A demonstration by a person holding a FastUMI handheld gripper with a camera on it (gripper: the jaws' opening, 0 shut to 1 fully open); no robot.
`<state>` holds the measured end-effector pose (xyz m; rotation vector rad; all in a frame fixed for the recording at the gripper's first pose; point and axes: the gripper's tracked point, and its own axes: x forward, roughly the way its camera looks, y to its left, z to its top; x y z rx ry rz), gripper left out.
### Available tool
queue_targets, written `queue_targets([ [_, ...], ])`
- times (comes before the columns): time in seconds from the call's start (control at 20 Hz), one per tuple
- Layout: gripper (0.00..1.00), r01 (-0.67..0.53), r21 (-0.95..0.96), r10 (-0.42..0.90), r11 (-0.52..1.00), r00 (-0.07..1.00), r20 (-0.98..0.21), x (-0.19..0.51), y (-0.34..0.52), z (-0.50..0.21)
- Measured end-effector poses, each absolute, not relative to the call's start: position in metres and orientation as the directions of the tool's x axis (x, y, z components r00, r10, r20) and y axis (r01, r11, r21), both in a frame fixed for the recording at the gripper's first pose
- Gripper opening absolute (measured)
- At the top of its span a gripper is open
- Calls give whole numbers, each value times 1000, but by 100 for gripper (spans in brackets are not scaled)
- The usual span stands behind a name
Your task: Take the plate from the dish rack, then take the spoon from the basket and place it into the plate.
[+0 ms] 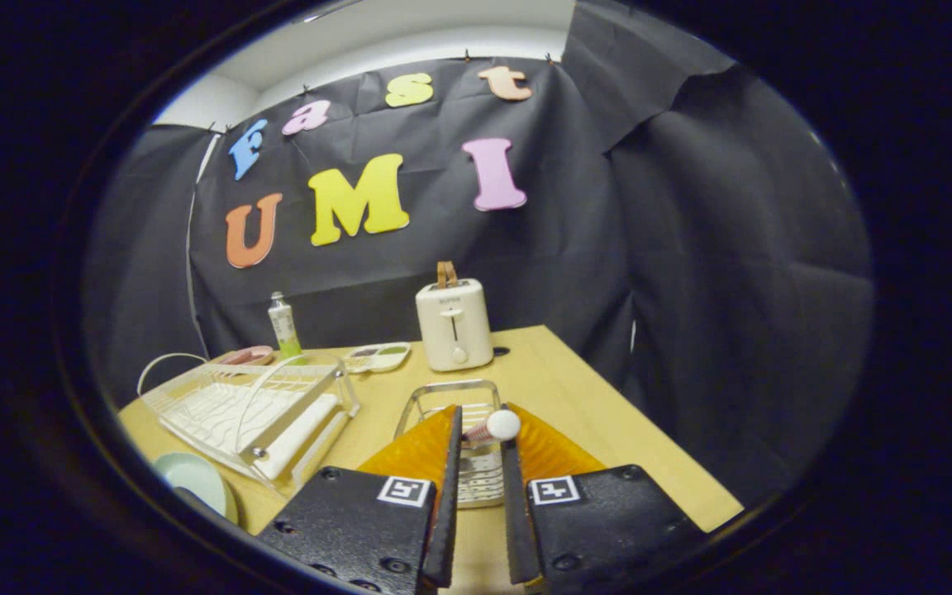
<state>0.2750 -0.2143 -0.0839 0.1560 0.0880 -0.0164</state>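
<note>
**Inspector:** State of the gripper?

**Assistant:** Narrowed on the spoon; both fingers press its handle, its round end showing at the tips, above the wire basket.

**Inspector:** The plate?

**Assistant:** Pale green, flat on the wooden table, to the left of the fingers and just beside the white dish rack.

**Inspector:** Beyond?

**Assistant:** A toaster past the basket. Left of it a small divided tray, then a pink dish and an upright tube behind the rack.
</note>
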Motion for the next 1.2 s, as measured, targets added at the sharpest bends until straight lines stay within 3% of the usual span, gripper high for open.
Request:
queue_targets([
  [0.15,17,29,113,-20,993,996,-85,278,-215,-71],
  [0.4,17,82,-13,-82,997,997,-15,271,-197,-31],
  [1.2,16,-45,-16,48,999,981,189,126,-54,124],
])
